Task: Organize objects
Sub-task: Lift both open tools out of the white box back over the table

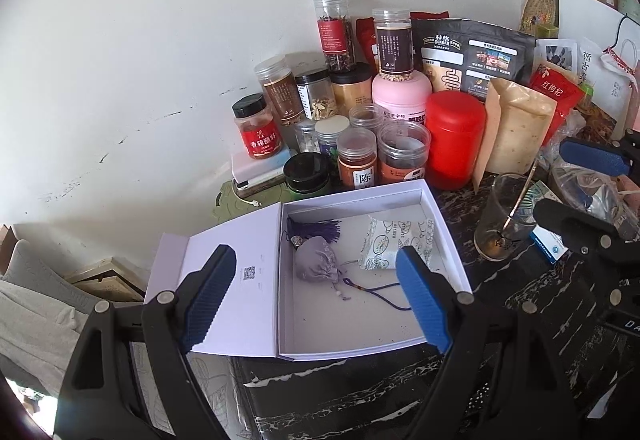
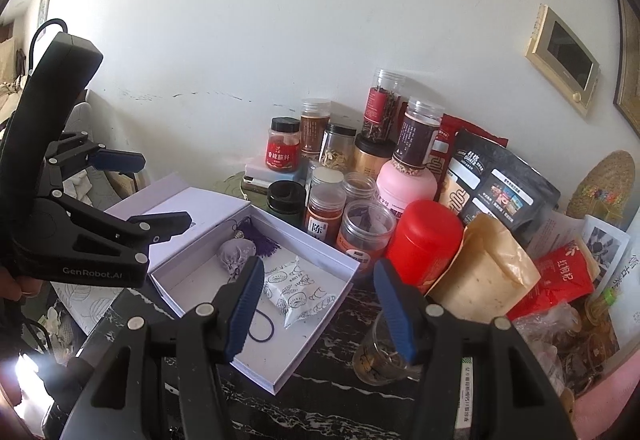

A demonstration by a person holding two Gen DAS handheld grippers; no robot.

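Both tools are spread wide w/ nothing between the fingers. Left gripper (image 1: pixel 318 296), black frame w/ ribbed blue pads, hangs above the shallow white cardboard box (image 1: pixel 448 236); its lid (image 1: pixel 224 260) is flipped open to 9 o'clock and lies flat. Whether the fingers touch the box can't be told from here. In the right wrist view the same left gripper (image 2: pixel 160 192) shows at 9 o'clock, jaws apart, above the lid.

Inside the box: a lilac fabric sachet pouch (image 1: pixel 318 260) w/ a dark purple tassel (image 1: pixel 316 230) at its 12 o'clock and a purple cord (image 1: pixel 376 294) trailing toward 5 o'clock; just beside it, at 3 o'clock, a white printed paper packet (image 1: pixel 394 242).

Right gripper (image 2: pixel 316 310), same build, also gaping and holding nothing, sits between the box's right wall and a clear drinking glass (image 2: pixel 380 356) w/ a thin stick in it; in the left wrist view it's at the right edge (image 1: pixel 576 184).

Behind the box, 12 to 2 o'clock, on the black marble-pattern tabletop (image 1: pixel 520 292): a tall red plastic canister (image 1: pixel 454 138), a pink tub (image 1: pixel 400 92), a tan kraft pouch (image 1: pixel 516 128).
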